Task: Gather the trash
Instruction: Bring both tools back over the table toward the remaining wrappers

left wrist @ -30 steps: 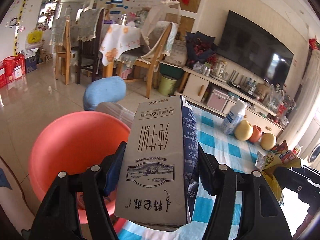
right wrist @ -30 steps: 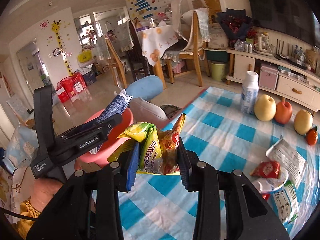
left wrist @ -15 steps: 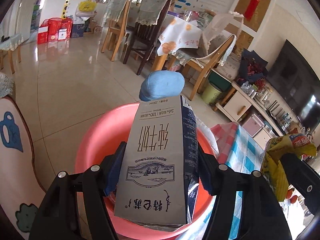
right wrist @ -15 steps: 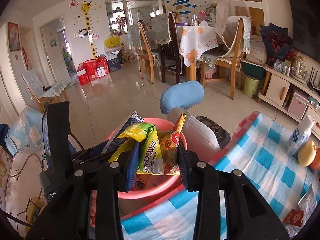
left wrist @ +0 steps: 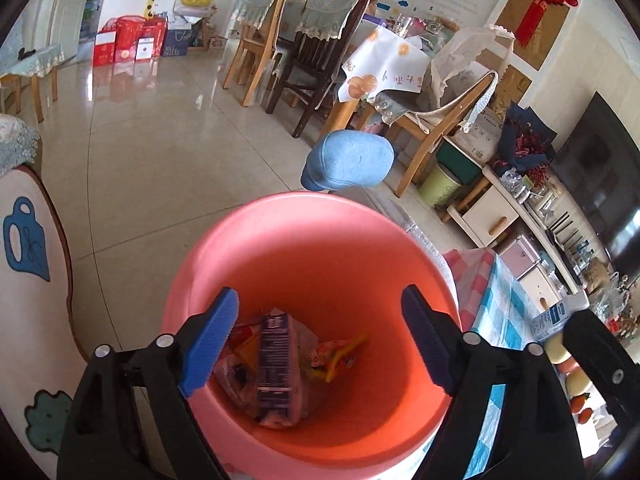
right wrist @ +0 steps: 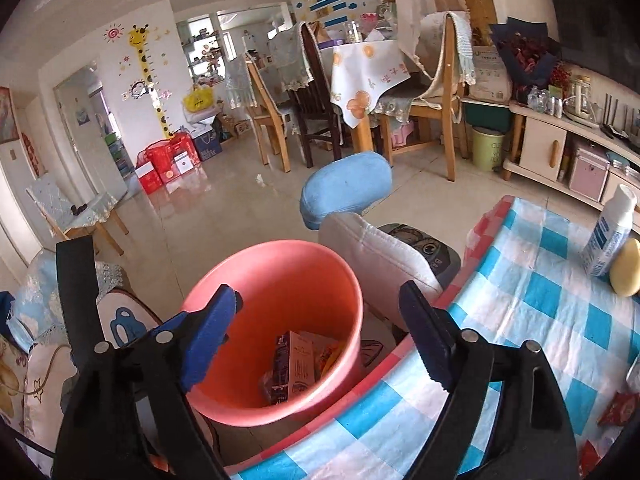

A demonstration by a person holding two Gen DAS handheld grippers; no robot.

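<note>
A pink bucket point(left wrist: 320, 248) stands on the floor beside the table; it also shows in the right wrist view point(right wrist: 280, 264). Inside lie the milk carton point(left wrist: 276, 364), seen too in the right wrist view point(right wrist: 294, 364), and a yellow snack wrapper point(left wrist: 340, 356). My left gripper point(left wrist: 320, 340) is open and empty right above the bucket's mouth. My right gripper point(right wrist: 320, 336) is open and empty, above the bucket's near rim and the table edge. A red wrapper point(right wrist: 618, 408) lies on the table at the right.
The table has a blue-and-white checked cloth point(right wrist: 540, 300) with a white bottle point(right wrist: 610, 236) and a yellow fruit point(right wrist: 626, 268). A chair with a blue headrest point(right wrist: 346, 188) stands behind the bucket. A patterned cushion point(left wrist: 28, 280) is at the left. Dining chairs stand farther back.
Both grippers have opened over the bucket. The milk carton dropped from the left one and the yellow snack wrapper from the right one; both now lie inside.
</note>
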